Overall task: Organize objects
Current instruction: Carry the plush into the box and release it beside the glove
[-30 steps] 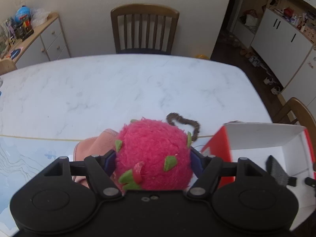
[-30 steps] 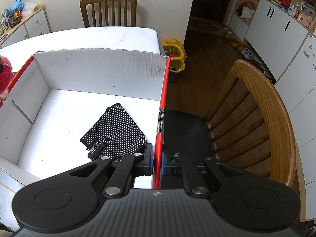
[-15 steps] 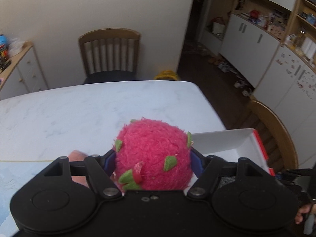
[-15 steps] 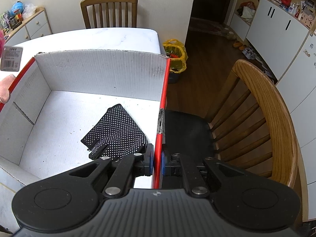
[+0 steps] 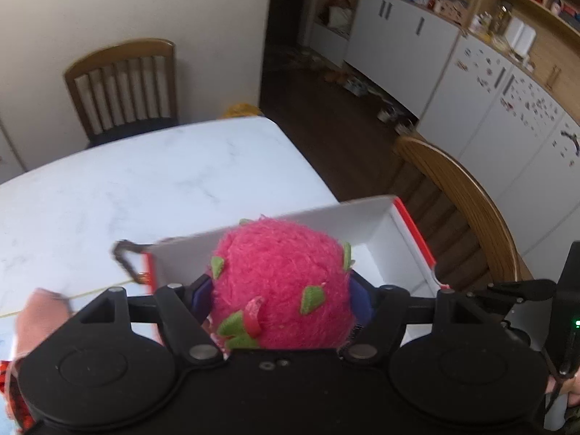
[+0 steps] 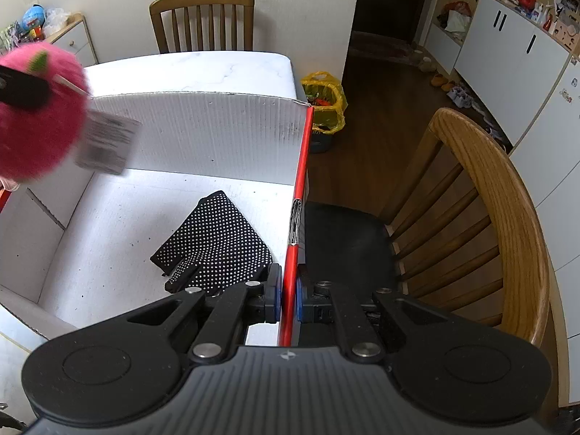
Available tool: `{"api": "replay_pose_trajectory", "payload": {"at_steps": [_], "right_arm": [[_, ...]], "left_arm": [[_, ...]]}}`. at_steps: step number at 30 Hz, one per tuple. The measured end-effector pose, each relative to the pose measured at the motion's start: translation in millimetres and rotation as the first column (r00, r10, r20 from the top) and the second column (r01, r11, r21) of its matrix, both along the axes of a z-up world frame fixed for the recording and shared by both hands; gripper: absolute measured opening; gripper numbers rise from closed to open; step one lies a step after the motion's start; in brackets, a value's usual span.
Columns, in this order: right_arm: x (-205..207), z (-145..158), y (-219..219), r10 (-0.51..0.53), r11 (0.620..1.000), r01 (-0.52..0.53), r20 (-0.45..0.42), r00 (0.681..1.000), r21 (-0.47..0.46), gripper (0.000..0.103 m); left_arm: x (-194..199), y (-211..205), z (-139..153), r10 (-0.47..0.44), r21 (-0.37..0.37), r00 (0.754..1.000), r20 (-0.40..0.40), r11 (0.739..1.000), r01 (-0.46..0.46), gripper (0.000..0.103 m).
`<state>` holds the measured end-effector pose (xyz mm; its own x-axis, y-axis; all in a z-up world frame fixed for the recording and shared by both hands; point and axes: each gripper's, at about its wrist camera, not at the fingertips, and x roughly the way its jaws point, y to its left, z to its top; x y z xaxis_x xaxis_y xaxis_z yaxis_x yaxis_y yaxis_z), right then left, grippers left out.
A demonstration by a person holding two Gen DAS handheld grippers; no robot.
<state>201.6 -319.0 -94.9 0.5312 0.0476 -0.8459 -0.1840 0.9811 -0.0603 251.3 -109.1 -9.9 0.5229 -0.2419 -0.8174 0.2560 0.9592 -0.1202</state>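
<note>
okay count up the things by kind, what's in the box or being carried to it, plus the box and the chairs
Plush toys: 1, the pink plush dragon fruit in the left claw
Gloves: 1, the black dotted glove
Boxes: 1, the white box, its red edge pinched by the right claw
Chairs: 2
Total: 5

The left gripper is closed on the pink plush toy, held aloft at ten o'clock. The right gripper is clamped on the box wall.

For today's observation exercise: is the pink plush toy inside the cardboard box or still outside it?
Outside. The left gripper holds the pink plush toy in the air, above the box wall.
</note>
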Motion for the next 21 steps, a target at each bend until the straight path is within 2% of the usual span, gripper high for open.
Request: {"api": "replay_pose_trajectory", "payload": {"at_steps": [2, 9, 21], "right_arm": [[0, -1, -1, 0.0, 1.0, 0.0, 0.0, 1.0, 0.003, 0.007], [0, -1, -4, -0.004, 1.0, 0.004, -0.003, 1.0, 0.015, 0.007], [1, -3, -10, -0.018, 0.999, 0.018, -0.006, 1.0, 0.038, 0.007]], "left_arm": [[4, -12, -11, -0.019, -0.015, 0.999, -0.034, 1.0, 0.018, 0.071], [19, -53, -41, -0.083, -0.003, 0.995, -0.061, 0.997, 0.083, 0.071], [48, -86, -79, -0.117, 0.021, 0.985, -0.123, 0.992, 0.121, 0.071]]}}
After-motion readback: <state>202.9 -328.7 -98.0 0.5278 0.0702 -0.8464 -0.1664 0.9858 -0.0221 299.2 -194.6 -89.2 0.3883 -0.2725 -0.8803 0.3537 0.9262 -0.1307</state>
